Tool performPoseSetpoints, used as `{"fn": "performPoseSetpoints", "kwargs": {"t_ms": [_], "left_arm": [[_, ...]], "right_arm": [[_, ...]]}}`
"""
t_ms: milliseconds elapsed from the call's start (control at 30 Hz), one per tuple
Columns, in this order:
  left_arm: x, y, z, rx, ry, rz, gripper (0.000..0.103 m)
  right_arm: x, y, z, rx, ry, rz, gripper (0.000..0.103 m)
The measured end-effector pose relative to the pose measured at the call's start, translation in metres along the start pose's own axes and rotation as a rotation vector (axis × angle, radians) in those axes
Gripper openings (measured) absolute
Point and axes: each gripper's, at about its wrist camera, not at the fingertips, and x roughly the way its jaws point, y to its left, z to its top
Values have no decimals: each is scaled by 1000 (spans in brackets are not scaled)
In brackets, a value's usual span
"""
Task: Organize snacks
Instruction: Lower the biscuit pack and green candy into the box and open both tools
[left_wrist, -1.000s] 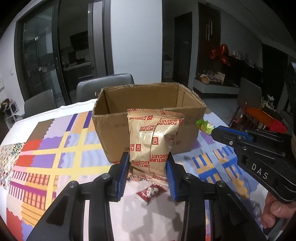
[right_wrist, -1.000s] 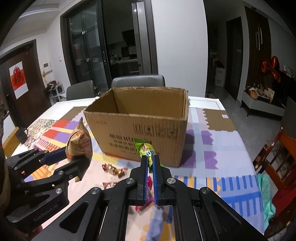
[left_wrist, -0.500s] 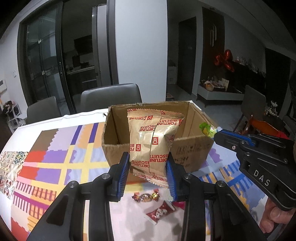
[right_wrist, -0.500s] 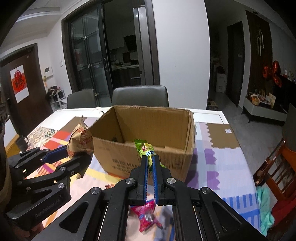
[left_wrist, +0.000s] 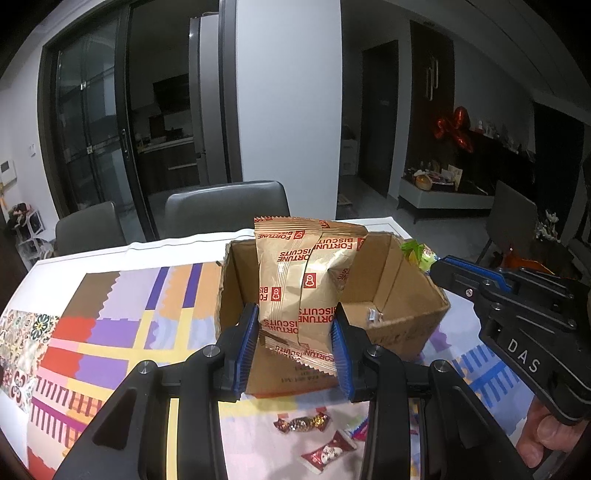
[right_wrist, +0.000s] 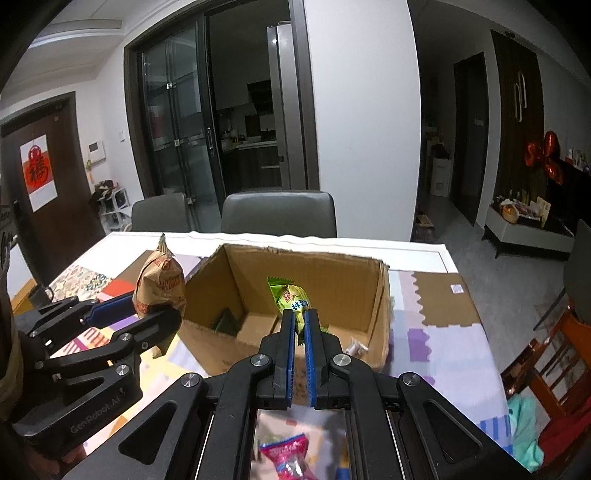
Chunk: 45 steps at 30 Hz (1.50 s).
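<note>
Left gripper (left_wrist: 295, 354): black plastic frame, ribbed blue pads. The fingers are clamped on the lower part of a biscuit packet (left_wrist: 304, 282), a glossy tan foil pillow pack with crimped, serrated end seams and red print that reads upside down. The packet stands upright between the pads, in front of and above the near wall of the box.

Right gripper (right_wrist: 300, 328): same black frame and blue ribbed pads. The fingers are pressed together on the tail of a green candy wrapper (right_wrist: 291, 295), a small crinkled shiny pack with a zigzag top edge. It is held over the open box.

Cardboard box (right_wrist: 382, 295): plain brown corrugated board, rectangular, top open with ragged torn rims, printing on the outer front face. Inside, on the floor, lie a dark flat wedge-shaped item (right_wrist: 226, 323) and a small pale wrapped piece (right_wrist: 356, 347) near the right wall.

Table (left_wrist: 122, 321): covered with a smooth cloth in patchwork blocks of purple, yellow, red, orange and brown. Loose sweets lie in front of the box: a gold twist-wrapped candy (left_wrist: 304, 424), a red packet (left_wrist: 328, 451), and a pink packet (right_wrist: 286, 452), blurred.

A hand (left_wrist: 543, 434) grips the right gripper's handle.
</note>
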Motion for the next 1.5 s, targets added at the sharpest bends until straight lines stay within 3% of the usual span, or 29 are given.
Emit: {"fn": "performPoseSetpoints", "kwargs": {"t_ms": [500,933,1033,1067,1133,1200,1267,1500], "left_arm": [[26,6,28,-13,-3,10,37],[43,3,34,-12,29,12,39],[43,2,33,-13,30,17,43],[42,2,33,-11,29,22,49],[41,2,32,-10,27,28,51],[40,4,32,-16,27,34,54],[38,6,31,-26,22,42,58],[29,9,31,-34,7,65,71]], "right_arm": [[24,-9,27,25,-23,-16,6],[48,-17,39,32,10,-29,7],[52,-16,38,30,22,-28,7],[52,-16,38,27,22,-34,8],[54,-15,39,24,30,-42,13],[54,-16,38,30,34,-43,32],[52,-18,37,38,26,-56,44],[43,-21,37,47,2,-82,67]]}}
